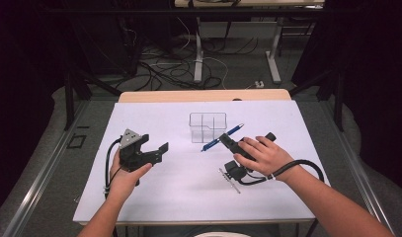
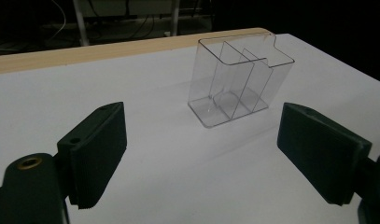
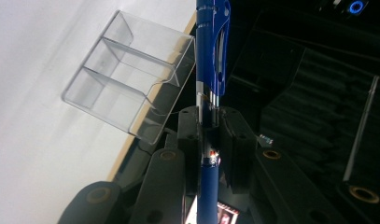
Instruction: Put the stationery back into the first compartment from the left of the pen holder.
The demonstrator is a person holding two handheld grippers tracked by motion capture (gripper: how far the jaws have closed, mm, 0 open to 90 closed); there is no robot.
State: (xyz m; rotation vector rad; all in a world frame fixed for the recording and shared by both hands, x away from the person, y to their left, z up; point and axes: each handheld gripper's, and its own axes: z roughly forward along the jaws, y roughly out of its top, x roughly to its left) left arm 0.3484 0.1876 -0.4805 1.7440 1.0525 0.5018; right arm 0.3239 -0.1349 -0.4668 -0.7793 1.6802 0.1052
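Table (image 1: 154,197): white sheet, carrying all items.
Organizer (image 1: 207,127): clear, divided, standing upright near the far edge.
Left gripper (image 1: 148,150): hovering left of the organizer, jaws gaping wide with nothing between.
Right gripper (image 1: 228,141): clamping the pen mid-barrel.
Pen (image 1: 223,137): blue, lying slantwise just right of the organizer.

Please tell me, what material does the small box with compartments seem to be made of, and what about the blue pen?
The compartment box looks like clear hard plastic, glossy: the white table shows through its walls, and its edges catch light. The blue pen, clamped in the right gripper, seems to be shiny plastic with silvery bands, perhaps metal; that part is uncertain.
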